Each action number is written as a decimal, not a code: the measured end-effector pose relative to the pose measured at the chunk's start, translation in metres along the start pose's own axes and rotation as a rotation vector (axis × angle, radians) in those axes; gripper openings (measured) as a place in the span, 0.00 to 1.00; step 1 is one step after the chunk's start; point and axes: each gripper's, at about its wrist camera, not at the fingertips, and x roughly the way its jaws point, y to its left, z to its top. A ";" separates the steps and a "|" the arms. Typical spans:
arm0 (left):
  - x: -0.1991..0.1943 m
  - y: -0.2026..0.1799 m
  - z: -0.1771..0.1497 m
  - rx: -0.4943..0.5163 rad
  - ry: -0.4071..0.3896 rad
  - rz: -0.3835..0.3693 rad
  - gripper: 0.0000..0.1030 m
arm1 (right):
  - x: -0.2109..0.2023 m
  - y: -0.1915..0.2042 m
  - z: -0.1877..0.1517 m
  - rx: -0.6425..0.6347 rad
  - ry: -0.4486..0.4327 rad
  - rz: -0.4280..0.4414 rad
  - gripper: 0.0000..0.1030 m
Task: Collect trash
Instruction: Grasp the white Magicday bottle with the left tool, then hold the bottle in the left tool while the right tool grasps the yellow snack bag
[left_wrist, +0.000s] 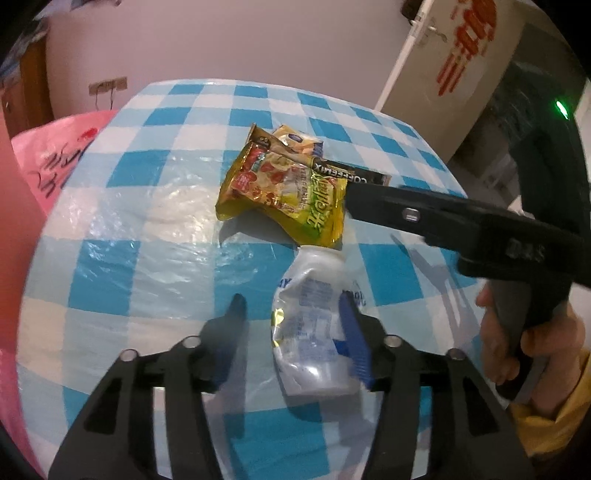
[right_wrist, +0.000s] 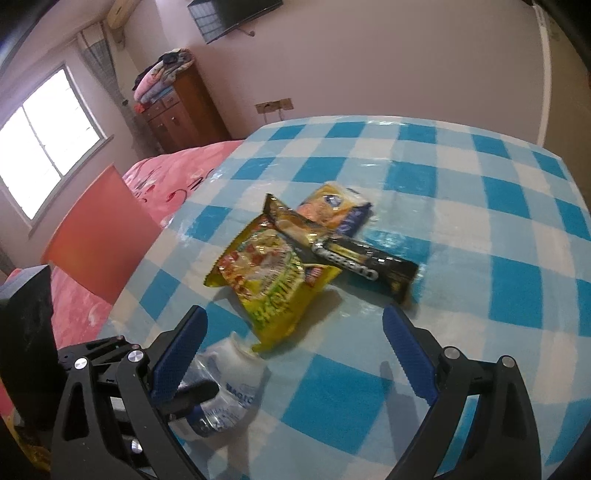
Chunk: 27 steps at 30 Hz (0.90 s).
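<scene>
on a table covered with a blue-and-white checked cloth (left_wrist: 155, 258) lies a small heap of trash. nearest the left wrist camera is a crushed clear plastic bottle (left_wrist: 314, 325) with a white cap, lying on its side with the cap toward the far side. the left gripper (left_wrist: 291, 321) straddles it: its right blue pad touches the bottle's right flank, while the left finger (left_wrist: 231, 332) stands apart from the bottle with bare cloth between them, so the jaws are open and the bottle is not clamped.

just beyond the bottle's cap is a yellow snack packet (left_wrist: 284, 192), crumpled and lying flat. a black coffee-mix sachet (left_wrist: 351, 175) sticks out from under its far right edge, and a yellow-and-blue wrapper (left_wrist: 295, 142) lies behind both, partly covered.

the right gripper (right_wrist: 295, 350) hovers near the packet with its jaws spread wide and nothing between them; the packet's near corner lies between the two blue pads in its own view. in the left view one of its black fingers reaches to the packet's right edge, and a hand (left_wrist: 517, 339) in a yellow sleeve holds its handle.

far left, a pink bedspread (right_wrist: 162, 181) and an orange chair back (right_wrist: 99, 229) stand beside the table.
</scene>
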 end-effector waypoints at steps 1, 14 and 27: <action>-0.002 -0.001 -0.001 0.017 -0.003 0.003 0.65 | 0.003 0.003 0.002 -0.013 0.004 0.002 0.92; 0.006 -0.020 -0.010 0.127 0.010 0.010 0.60 | 0.031 0.011 0.023 -0.049 0.054 0.086 0.92; -0.005 0.016 -0.010 0.013 -0.016 0.069 0.59 | 0.038 0.005 0.016 0.054 0.109 0.210 0.79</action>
